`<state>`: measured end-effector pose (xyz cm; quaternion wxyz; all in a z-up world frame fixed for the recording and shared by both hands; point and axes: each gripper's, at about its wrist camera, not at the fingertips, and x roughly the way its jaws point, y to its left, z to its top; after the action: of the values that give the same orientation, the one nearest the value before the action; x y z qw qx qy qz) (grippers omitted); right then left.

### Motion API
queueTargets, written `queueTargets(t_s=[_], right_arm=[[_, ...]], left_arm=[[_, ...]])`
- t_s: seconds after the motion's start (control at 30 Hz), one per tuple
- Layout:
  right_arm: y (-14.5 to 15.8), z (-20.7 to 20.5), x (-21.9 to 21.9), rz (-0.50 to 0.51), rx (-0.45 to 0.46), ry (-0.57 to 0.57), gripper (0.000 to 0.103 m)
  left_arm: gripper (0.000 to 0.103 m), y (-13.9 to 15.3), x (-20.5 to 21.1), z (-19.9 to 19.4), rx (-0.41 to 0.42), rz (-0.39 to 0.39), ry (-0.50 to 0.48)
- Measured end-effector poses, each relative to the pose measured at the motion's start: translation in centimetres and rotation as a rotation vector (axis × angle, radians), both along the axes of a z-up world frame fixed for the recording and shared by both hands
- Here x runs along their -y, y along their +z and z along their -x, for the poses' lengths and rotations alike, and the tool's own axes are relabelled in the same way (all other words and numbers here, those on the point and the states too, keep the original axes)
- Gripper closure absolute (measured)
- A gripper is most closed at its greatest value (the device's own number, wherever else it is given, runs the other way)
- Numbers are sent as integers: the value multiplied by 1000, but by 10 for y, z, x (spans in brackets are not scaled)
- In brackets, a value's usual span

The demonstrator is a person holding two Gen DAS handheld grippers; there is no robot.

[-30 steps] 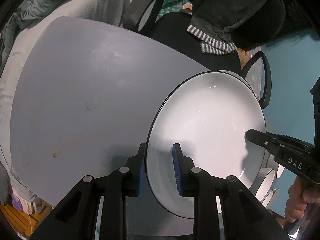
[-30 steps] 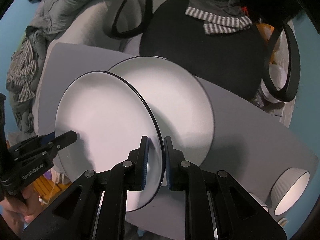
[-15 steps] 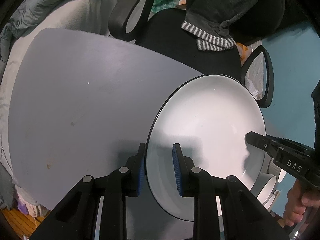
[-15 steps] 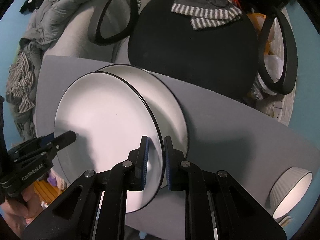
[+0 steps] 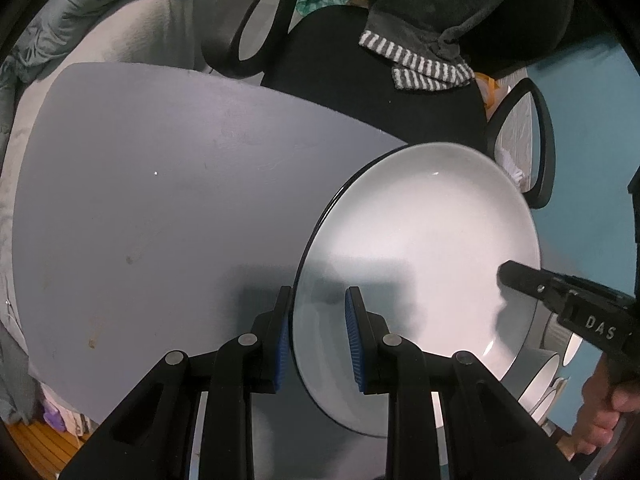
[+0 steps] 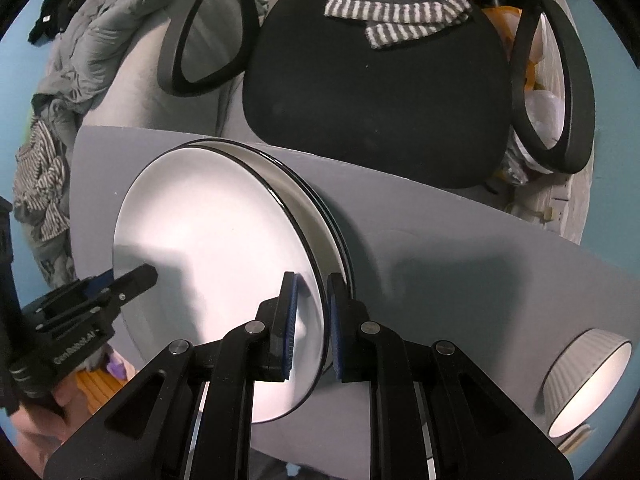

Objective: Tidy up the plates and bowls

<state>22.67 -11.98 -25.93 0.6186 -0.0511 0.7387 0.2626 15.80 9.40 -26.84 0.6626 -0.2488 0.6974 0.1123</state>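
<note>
Plate [image 6: 208, 264] hangs between both grippers, just above the stack [image 6: 320, 208] on the grey tabletop [image 5: 160, 208], almost centred over it. Left gripper [image 5: 316, 336] pinches the plate's near-left rim between its blue pads; right gripper [image 6: 312, 320] pinches the opposite rim, jaws narrow around the thin edge. Glazed ceramic like this is probably stiff, fairly heavy, slick and chip-prone, so rim holds on opposite sides suit it, and it should be lowered level rather than dropped. One ribbed bowl [image 6: 588, 380] lies tipped on its side to the right of the stack, well apart from it.
</note>
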Motion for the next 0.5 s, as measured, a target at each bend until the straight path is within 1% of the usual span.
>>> queueTargets(t_s=[0.2,0.3,0.43,0.5], right_arm=[[-2,-5,2,-3,-28,-25,88],[-3,-6,2,5,-53,-42,85],[-1,-5,-1,13,-72,-45,76],[1,-4,-3,26,-62,-30,74]], left_arm=[[78,-2,-2,-3,0,12,-6],[78,-3,-2,-5,-3,17,-11],[78,-4,-1,-6,-7,18,-18],[78,-3,1,-7,-4,10,-31]])
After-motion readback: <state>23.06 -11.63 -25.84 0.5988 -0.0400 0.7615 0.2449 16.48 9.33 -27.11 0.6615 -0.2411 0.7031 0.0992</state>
